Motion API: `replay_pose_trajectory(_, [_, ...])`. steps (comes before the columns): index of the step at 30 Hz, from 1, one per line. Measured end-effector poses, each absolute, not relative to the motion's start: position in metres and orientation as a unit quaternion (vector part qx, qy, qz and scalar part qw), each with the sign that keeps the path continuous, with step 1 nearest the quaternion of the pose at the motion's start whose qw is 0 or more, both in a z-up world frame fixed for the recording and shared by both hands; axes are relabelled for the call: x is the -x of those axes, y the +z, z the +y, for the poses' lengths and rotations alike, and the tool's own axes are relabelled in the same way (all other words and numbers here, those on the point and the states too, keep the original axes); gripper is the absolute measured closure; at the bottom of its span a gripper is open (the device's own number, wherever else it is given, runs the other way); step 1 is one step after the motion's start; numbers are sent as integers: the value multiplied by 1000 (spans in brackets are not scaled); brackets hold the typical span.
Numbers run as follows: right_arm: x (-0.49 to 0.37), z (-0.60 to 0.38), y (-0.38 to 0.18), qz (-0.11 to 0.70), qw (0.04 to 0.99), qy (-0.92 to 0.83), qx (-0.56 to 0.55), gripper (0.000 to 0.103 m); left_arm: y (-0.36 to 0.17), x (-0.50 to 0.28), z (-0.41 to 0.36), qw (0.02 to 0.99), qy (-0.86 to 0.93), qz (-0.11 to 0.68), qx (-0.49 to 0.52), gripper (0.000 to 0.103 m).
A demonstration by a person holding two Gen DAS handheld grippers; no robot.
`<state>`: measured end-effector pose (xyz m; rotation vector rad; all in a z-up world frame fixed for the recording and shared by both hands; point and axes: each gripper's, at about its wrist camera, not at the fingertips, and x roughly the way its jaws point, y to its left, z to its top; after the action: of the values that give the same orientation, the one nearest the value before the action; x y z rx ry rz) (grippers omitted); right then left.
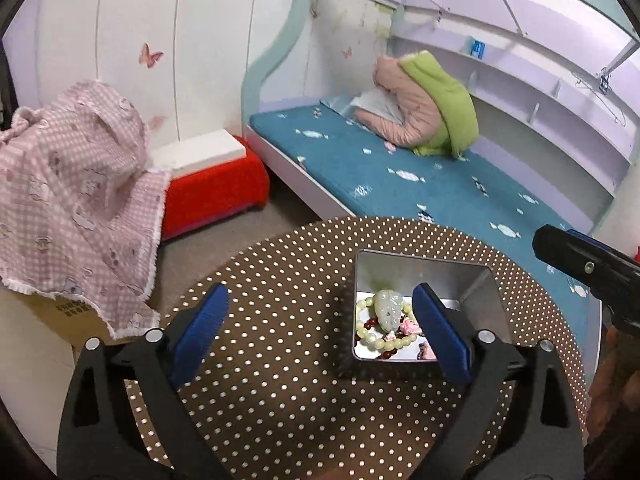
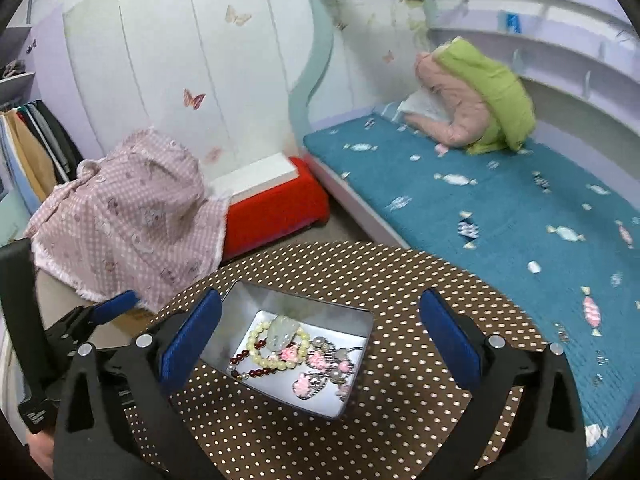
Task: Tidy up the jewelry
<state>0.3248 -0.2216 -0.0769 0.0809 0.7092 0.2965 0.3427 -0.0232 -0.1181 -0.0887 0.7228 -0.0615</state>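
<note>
A square metal tin (image 1: 472, 280) (image 2: 236, 300) stands on the round brown polka-dot table (image 1: 280, 380) (image 2: 400, 380). Inside lie a pale green jade pendant (image 1: 388, 308) (image 2: 282, 330), a cream bead bracelet (image 1: 384, 344) (image 2: 272, 362), dark red beads (image 2: 250, 372) and pink charms on chains (image 2: 320, 368). My left gripper (image 1: 324, 336) is open and empty, its right finger in front of the tin's near right side. My right gripper (image 2: 320, 344) is open and empty, held above the tin with a finger on each side.
A bed with a blue candy-print cover (image 1: 380, 168) (image 2: 500, 208) lies behind the table, with pink and green bedding (image 1: 432, 108) piled on it. A pink checked cloth (image 1: 80, 200) (image 2: 132, 216) drapes a box at the left. A red stool (image 1: 216, 192) stands by the wall.
</note>
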Motion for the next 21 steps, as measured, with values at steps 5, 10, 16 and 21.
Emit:
replay_pose_trajectory(5, [-295, -221, -59, 322, 937, 128, -31, 7, -90, -312, -21, 947, -16, 321, 26, 6])
replay_pose_trajectory(10, [-257, -220, -43, 292, 948, 125, -36, 7, -60, -269, -17, 959, -13, 281, 25, 6])
replay_pose_trajectory(16, [-204, -223, -20, 250, 960, 123, -35, 7, -24, -214, -21, 974, -21, 223, 17, 5])
replay_pose_trajectory(21, [-158, -223, 0, 210, 970, 115, -33, 7, 1, -164, -28, 985, -32, 172, 8, 5])
